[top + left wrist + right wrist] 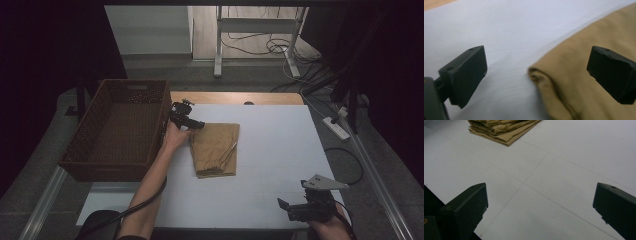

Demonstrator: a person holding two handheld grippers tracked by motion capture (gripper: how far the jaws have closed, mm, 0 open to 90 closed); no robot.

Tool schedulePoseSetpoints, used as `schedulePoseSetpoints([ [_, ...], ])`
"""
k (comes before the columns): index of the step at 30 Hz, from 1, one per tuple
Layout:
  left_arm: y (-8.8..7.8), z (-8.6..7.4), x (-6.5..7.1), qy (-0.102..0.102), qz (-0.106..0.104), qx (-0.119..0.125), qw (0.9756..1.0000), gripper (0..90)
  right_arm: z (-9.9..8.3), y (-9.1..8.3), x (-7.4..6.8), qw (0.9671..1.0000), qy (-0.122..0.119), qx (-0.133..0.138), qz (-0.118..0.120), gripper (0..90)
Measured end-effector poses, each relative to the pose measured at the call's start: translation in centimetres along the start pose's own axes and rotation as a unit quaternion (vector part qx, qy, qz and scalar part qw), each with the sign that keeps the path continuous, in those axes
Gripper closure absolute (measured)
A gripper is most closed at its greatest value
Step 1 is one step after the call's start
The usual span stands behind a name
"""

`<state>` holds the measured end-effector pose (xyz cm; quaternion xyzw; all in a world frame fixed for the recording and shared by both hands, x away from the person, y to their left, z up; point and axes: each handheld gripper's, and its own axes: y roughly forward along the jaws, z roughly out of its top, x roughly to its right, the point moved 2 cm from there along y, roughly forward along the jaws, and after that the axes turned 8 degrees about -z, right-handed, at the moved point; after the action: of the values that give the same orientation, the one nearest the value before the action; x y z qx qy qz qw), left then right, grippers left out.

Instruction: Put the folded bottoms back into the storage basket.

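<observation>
Both grippers' jaws stand spread; the left gripper (192, 123) straddles the folded tan cloth's (216, 148) corner, and a shallow pinch may unfold the layers

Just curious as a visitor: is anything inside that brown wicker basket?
The wicker basket looks empty: its woven floor is bare. The strip behind its near wall is hidden. The folded tan trousers lie outside it, on the white table.

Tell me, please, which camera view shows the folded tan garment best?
The high view: the whole folded tan garment lies on the white table. The left gripper view catches a blurred corner between open jaws; the right gripper view shows its stacked edge far off.
</observation>
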<state>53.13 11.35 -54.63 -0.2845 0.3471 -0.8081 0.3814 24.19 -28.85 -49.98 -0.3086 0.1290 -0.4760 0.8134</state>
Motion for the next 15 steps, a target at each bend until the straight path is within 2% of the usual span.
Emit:
schedulePoseSetpoints([
  [2, 0.5, -0.1, 0.1, 0.012, 0.020, -0.015, 0.9996, 6.7, 0.0, 0.0, 0.0, 1.0000, 0.002, 0.001, 0.001, 0.7],
  [3, 0.9, -0.2, 0.3, 0.014, 0.012, -0.020, 0.9996, 7.2, 0.0, 0.0, 0.0, 1.0000, 0.001, 0.000, 0.002, 0.7],
  [5, 1.2, -0.4, 0.3, 0.014, 0.014, -0.023, 0.9995, 7.1, 0.0, 0.0, 0.0, 1.0000, 0.000, 0.001, 0.001, 0.7],
  [11, 1.2, -0.7, 0.5, 0.017, 0.019, -0.013, 0.9996, 8.0, 0.0, 0.0, -0.1, 1.0000, -0.004, 0.001, 0.001, 0.7],
  [15, 1.0, -0.8, 0.8, 0.022, 0.012, -0.009, 0.9996, 16.6, 0.0, 0.0, -0.1, 1.0000, -0.005, 0.000, 0.000, 0.7],
])
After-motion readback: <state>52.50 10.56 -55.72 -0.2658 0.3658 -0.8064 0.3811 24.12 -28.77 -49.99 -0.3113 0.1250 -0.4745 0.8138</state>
